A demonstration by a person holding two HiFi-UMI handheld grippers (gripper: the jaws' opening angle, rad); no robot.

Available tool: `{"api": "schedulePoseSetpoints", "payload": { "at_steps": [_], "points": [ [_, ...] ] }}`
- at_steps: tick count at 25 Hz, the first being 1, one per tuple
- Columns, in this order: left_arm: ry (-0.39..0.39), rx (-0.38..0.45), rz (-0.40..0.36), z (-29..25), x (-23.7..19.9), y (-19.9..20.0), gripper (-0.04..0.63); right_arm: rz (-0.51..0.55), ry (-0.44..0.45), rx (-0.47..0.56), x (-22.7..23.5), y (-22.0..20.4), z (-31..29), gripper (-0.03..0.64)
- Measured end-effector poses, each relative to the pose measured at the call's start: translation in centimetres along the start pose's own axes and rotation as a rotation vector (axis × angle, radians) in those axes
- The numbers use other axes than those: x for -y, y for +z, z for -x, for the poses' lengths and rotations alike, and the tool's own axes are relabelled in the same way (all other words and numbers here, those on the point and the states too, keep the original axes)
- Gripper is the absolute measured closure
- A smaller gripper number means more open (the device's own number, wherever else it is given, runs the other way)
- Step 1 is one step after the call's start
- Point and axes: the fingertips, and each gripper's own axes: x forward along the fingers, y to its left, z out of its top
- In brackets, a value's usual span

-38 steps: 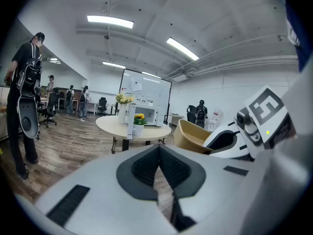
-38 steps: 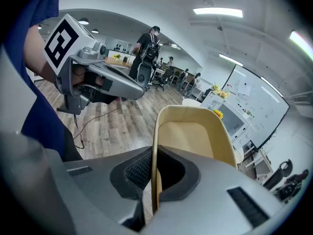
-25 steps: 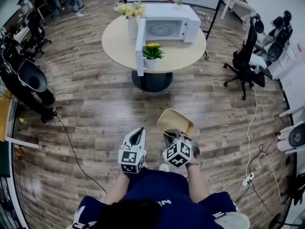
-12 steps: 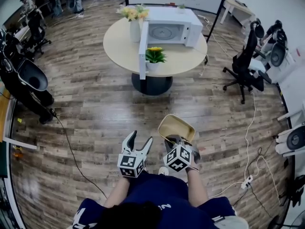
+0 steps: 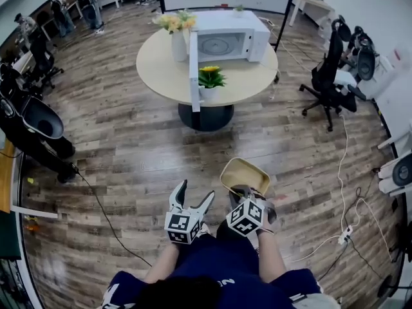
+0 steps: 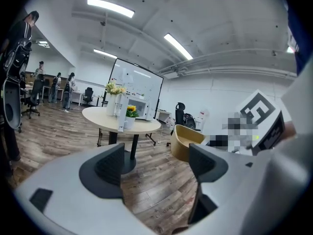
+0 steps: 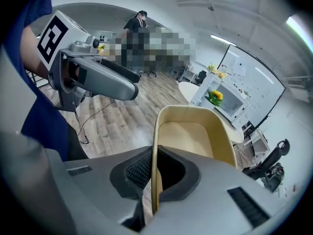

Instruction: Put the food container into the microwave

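A beige, empty food container (image 5: pixel 243 175) (image 7: pixel 193 138) (image 6: pixel 186 142) hangs above the wooden floor, its near rim clamped by my right gripper (image 5: pixel 239 195) (image 7: pixel 155 180). My left gripper (image 5: pixel 192 199) (image 6: pixel 156 163) is open beside it, holding nothing. Far ahead, a white microwave (image 5: pixel 225 36) (image 7: pixel 230 100) stands on a round table (image 5: pixel 161 63) with its door (image 5: pixel 193 69) swung wide open toward me.
A potted yellow flower (image 5: pixel 210 81) sits at the table's front edge and a vase of flowers (image 5: pixel 175 32) to the microwave's left. Black office chairs (image 5: pixel 331 76) stand at the right. Cables (image 5: pixel 96 198) trail across the floor. People stand at the far left.
The left gripper has opened from shut. I have drifted slightly toward the table, with the container still held in the right gripper.
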Motion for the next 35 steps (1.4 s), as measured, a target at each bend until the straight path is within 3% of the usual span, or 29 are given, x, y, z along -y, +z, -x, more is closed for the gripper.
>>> {"api": "schedulePoseSetpoints", "payload": {
  "at_steps": [12, 28, 35],
  "points": [
    [-0.007, -0.006, -0.022, -4.2, -1.2, 0.9, 0.201, 0.013, 0.020, 0.000, 3.1, 0.2, -3.0, 0.603],
    [0.114, 0.001, 0.016, -20.5, -1.1, 6.0, 0.201, 0.168, 0.130, 0.058, 19.9, 0.1, -9.8, 0.603],
    [0.149, 0.003, 0.042, -25.7, 0.1, 6.7, 0.201, 0.237, 0.184, 0.074, 24.0, -1.0, -11.0, 0.603]
  ]
}}
